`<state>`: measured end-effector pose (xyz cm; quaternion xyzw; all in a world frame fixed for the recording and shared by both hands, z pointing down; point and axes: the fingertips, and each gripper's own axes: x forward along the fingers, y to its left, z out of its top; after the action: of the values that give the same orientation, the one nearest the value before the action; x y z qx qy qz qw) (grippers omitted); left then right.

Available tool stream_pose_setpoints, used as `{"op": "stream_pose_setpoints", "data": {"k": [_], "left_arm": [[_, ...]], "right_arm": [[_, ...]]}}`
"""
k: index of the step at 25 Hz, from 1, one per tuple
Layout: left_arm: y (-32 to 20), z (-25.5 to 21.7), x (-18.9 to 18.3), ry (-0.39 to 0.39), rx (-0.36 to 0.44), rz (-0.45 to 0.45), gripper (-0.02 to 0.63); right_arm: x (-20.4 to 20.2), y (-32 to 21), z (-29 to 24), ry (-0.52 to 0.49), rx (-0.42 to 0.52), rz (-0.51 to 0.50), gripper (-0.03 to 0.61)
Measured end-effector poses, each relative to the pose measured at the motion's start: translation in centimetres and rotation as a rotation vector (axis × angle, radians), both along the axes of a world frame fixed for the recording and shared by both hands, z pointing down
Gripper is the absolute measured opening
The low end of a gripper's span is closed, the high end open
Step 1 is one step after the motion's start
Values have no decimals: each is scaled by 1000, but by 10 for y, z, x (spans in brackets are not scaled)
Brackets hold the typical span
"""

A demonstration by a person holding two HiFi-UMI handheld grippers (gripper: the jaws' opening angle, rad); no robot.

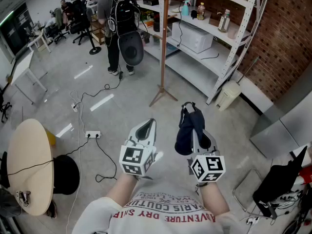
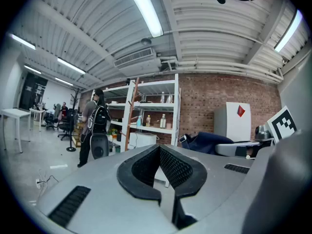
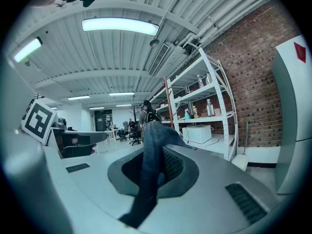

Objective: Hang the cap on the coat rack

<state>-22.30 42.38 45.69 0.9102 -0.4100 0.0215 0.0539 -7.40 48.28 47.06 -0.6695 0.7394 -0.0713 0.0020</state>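
A dark navy cap (image 1: 188,128) hangs from my right gripper (image 1: 194,130), whose jaws are shut on its fabric. In the right gripper view the blue cloth (image 3: 152,152) runs up between the pads and hides the gap. My left gripper (image 1: 147,126) is held beside it, shut and empty; its pads (image 2: 168,162) meet in the left gripper view, where the cap (image 2: 210,143) shows to the right. The coat rack, a thin wooden pole (image 1: 163,38) on splayed feet (image 1: 163,95), stands on the floor ahead of both grippers, apart from them.
White metal shelving (image 1: 222,57) with a microwave (image 1: 193,36) and bottles lines the brick wall right of the pole. A person with a backpack (image 1: 118,21) stands beyond it. A white bin (image 1: 228,95), a round table (image 1: 28,165), a black stool (image 1: 66,174) and floor cables with a power strip (image 1: 92,134) surround me.
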Motion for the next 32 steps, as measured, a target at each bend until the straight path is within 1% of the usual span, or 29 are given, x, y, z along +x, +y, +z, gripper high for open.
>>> {"op": "stream_pose_setpoints", "data": {"k": [9, 13, 17, 22, 25, 27, 32], "left_arm": [[3, -7, 2, -16, 9, 2, 6], [0, -3, 2, -15, 2, 5, 6], [-2, 2, 4, -18, -11, 6, 6], [-6, 6, 3, -23, -19, 0, 6], [-17, 8, 2, -33, -26, -10, 6], [-28, 13, 0, -37, -44, -19, 6], [-65, 30, -7, -35, -82, -36, 6]], "right_arm": [[0, 1, -7, 2, -5, -19, 23], [-1, 0, -4, -3, -6, -24, 23], [4, -2, -1, -34, -9, -10, 23], [8, -6, 5, -30, -21, -8, 23], [11, -18, 8, -36, -25, -12, 23], [11, -29, 12, -46, -34, -17, 23], [4, -68, 27, -70, -68, -38, 23]]}}
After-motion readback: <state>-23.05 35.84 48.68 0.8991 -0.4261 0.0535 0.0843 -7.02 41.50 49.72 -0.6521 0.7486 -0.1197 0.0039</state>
